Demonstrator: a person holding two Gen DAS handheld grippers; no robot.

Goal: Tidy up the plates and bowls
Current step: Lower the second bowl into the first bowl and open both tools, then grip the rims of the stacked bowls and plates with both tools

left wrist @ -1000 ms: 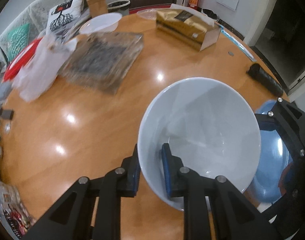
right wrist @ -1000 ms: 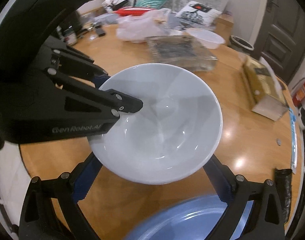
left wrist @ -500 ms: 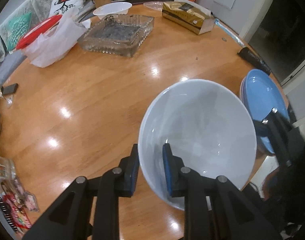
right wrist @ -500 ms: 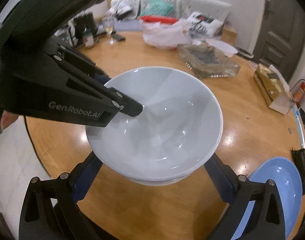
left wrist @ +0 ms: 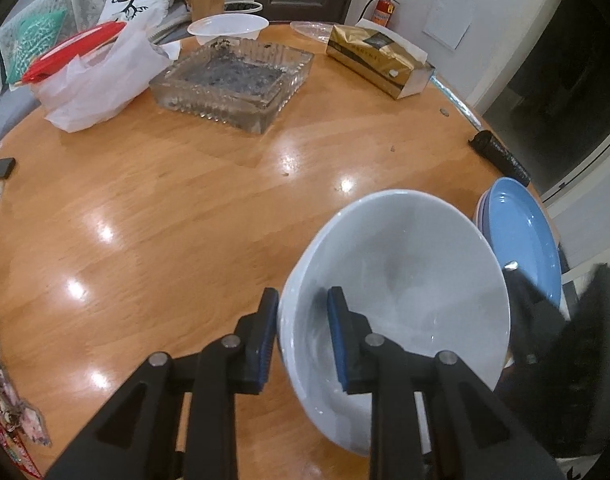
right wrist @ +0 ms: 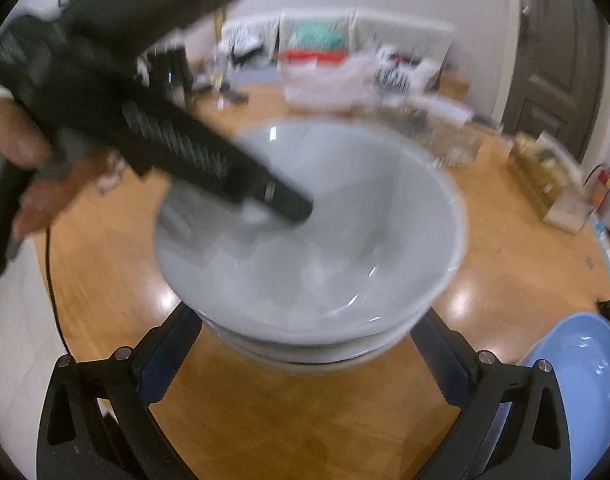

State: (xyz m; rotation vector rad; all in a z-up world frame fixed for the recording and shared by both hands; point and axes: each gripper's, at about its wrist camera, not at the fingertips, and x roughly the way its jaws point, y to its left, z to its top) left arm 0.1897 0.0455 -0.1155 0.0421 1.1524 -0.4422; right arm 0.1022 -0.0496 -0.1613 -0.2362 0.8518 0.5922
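Note:
My left gripper (left wrist: pixel 303 312) is shut on the near rim of a white bowl (left wrist: pixel 405 256), one pad inside and one outside. In the right wrist view that bowl (right wrist: pixel 345 208) sits nested on a second white bowl (right wrist: pixel 305 354), with the left gripper reaching in from the upper left. My right gripper (right wrist: pixel 305 364) is open, its fingers wide on either side of the bowl stack without touching it. A stack of blue plates (left wrist: pixel 521 240) lies at the table's right edge and also shows in the right wrist view (right wrist: pixel 581 384).
On the round wooden table (left wrist: pixel 165 200) stand a glass square dish (left wrist: pixel 233 80), a gold tissue box (left wrist: pixel 379 60), a white plastic bag (left wrist: pixel 97 80), a white bowl at the back (left wrist: pixel 227 29) and a black cylinder (left wrist: pixel 501 156).
The left gripper has carried the white bowl down and back from above the blue plates onto a second white bowl. The right gripper has pulled back, and its view is motion-blurred.

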